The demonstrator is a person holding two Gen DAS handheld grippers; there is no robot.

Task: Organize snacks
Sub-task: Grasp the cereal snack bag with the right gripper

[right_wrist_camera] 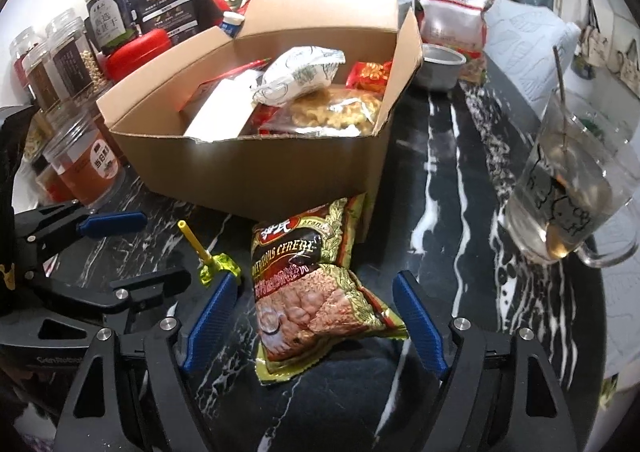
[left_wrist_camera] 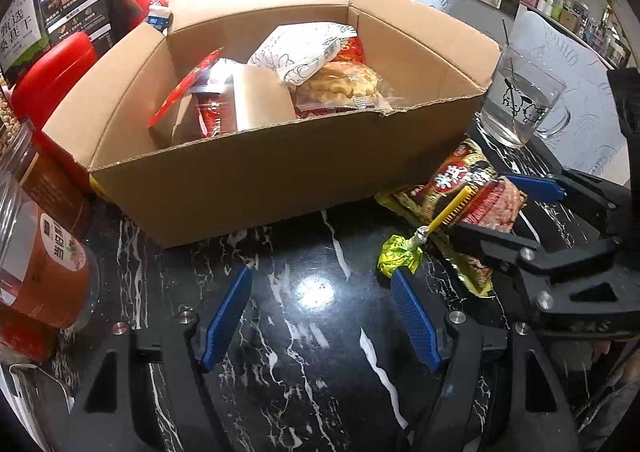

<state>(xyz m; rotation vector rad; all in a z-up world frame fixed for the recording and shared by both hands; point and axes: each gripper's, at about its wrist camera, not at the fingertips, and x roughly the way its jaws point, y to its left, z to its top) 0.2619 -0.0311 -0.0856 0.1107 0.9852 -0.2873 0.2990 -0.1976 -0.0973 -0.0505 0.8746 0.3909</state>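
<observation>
Cereal packet (right_wrist_camera: 316,284): flat on black marble counter (right_wrist_camera: 440,172), against cardboard box (right_wrist_camera: 248,168) of snacks, between spread fingers of right claw (right_wrist_camera: 316,316). Lollipop (left_wrist_camera: 404,252) beside. Left claw (left_wrist_camera: 320,316) released, empty.

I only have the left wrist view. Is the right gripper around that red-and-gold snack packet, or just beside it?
Observer: Around it. The snack packet lies between the open fingers of the right gripper, not clamped.
Operator: Anything crowding that gripper's left side?
Observer: Yes. The lollipop sits right at the tip of its left finger, wrapper against the pad.
Operator: What's behind the box that I can't see?
Observer: A metal bowl stands behind the right corner of the box, in front of the cashew bag.
</observation>
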